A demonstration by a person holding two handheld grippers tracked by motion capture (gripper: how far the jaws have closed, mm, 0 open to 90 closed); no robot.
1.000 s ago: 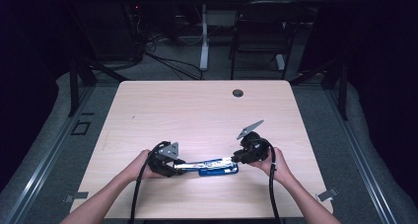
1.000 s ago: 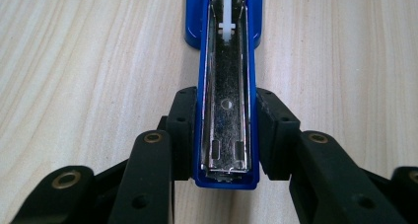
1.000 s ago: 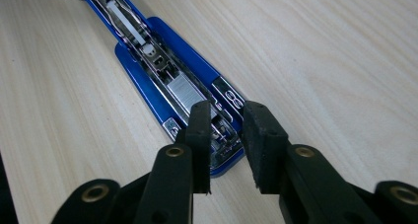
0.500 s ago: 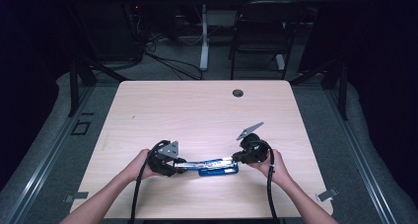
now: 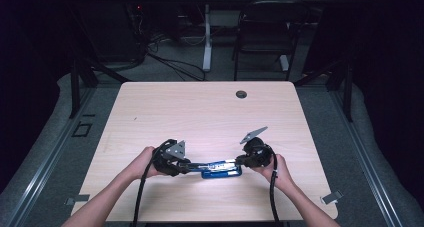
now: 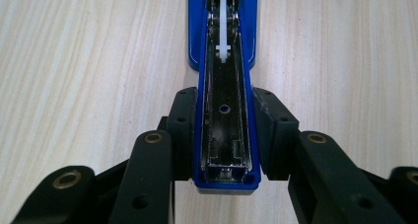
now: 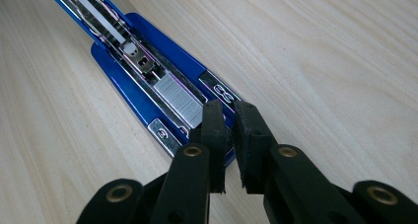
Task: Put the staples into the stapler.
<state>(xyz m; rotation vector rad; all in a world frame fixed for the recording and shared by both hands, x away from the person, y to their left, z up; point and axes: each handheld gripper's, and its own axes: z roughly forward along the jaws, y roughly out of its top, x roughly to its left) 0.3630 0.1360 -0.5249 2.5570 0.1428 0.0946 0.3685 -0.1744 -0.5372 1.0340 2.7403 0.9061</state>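
Two grippers bracket the opened blue metal stapler (image 5: 220, 168) lying lengthwise between them on the pale wooden table (image 5: 210, 112): we see our left gripper (image 6: 224, 135) clamped across its hinged end, our right gripper (image 7: 227, 116), jaws nearly together, over the staple strip (image 7: 178, 99).

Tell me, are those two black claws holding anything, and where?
The left gripper clamps the opened blue stapler by the sides of its top arm's tip. The right gripper, nearly shut over the staples, holds nothing visible.
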